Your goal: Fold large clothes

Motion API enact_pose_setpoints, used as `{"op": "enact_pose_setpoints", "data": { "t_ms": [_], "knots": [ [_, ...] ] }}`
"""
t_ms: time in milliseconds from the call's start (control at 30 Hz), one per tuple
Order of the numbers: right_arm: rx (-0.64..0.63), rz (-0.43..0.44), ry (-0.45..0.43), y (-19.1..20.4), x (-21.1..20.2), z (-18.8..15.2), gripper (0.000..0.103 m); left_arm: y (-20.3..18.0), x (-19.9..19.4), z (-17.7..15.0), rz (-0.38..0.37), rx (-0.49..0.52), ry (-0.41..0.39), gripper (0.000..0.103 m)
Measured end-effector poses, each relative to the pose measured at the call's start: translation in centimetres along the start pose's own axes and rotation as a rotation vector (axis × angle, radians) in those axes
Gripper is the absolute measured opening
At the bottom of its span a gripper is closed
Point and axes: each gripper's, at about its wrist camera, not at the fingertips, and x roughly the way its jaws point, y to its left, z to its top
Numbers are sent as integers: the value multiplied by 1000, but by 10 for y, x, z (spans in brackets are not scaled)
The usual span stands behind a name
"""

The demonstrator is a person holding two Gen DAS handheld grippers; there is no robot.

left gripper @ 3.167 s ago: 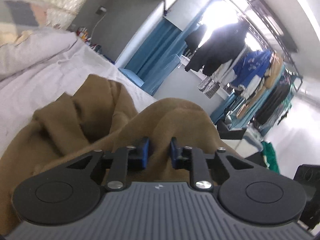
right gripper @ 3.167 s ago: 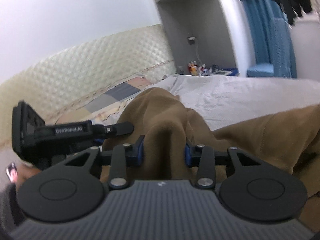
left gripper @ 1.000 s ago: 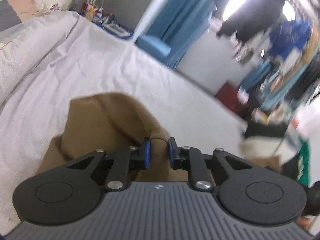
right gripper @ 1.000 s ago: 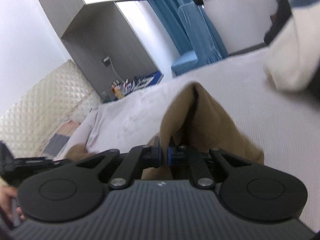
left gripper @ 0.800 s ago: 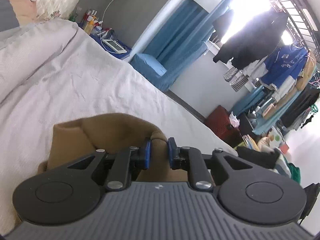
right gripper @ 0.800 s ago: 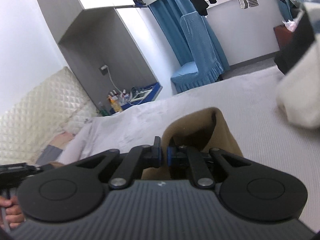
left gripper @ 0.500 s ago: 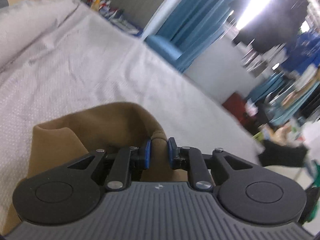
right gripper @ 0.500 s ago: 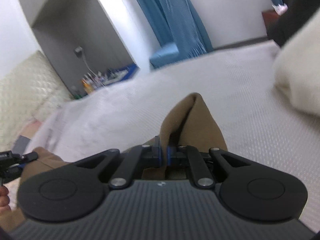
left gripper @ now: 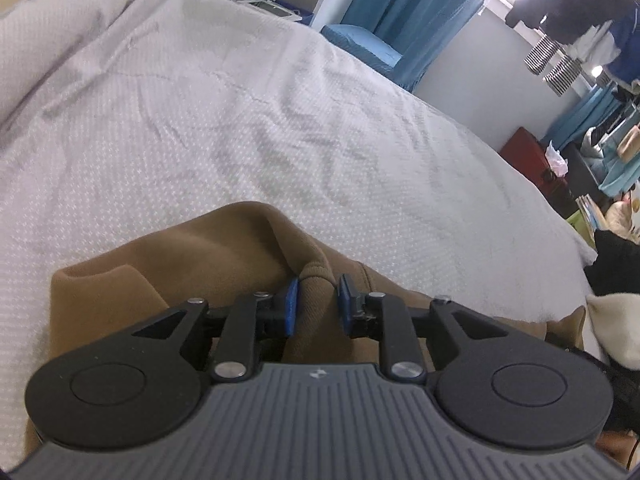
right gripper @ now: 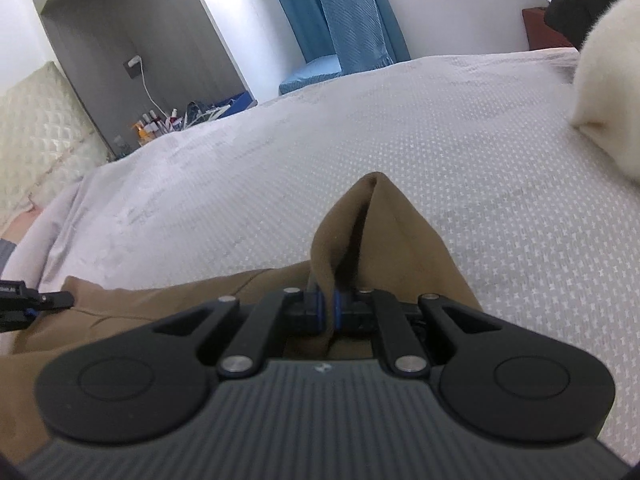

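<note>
A brown garment lies bunched on the pale grey bed right in front of my left gripper. Its jaws are opening, and a ribbed fold of the cloth still stands between the blue pads with a slim gap on the right side. In the right wrist view the same brown garment rises in a peaked fold, and my right gripper is shut on its lower edge. The tip of the left gripper shows at the left edge, over the brown cloth.
A cream garment lies on the bed at the right. Past the bed's far side stand a blue-covered chair and a low stand with bottles. Hanging clothes fill the far right.
Both grippers have come down toward the bed with the brown garment, which now rests on the cover. The left pads have parted a little; the right pads stay pinched on the fold.
</note>
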Motion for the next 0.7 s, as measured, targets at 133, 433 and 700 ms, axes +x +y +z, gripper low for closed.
{"op": "enact_pose_setpoints", "data": {
  "t_ms": [133,433,700],
  "knots": [
    [2,7,-7,3,-10,5,10,-13,-24,-1,23,25,14,46],
    [-121,-8,-11,17,-62,13,49,-47,-103,-18,47,101,-48,54],
    [-204,2,-65,39,-134,2,48,-75,-186,-55,53,148,-111,54]
  ]
}}
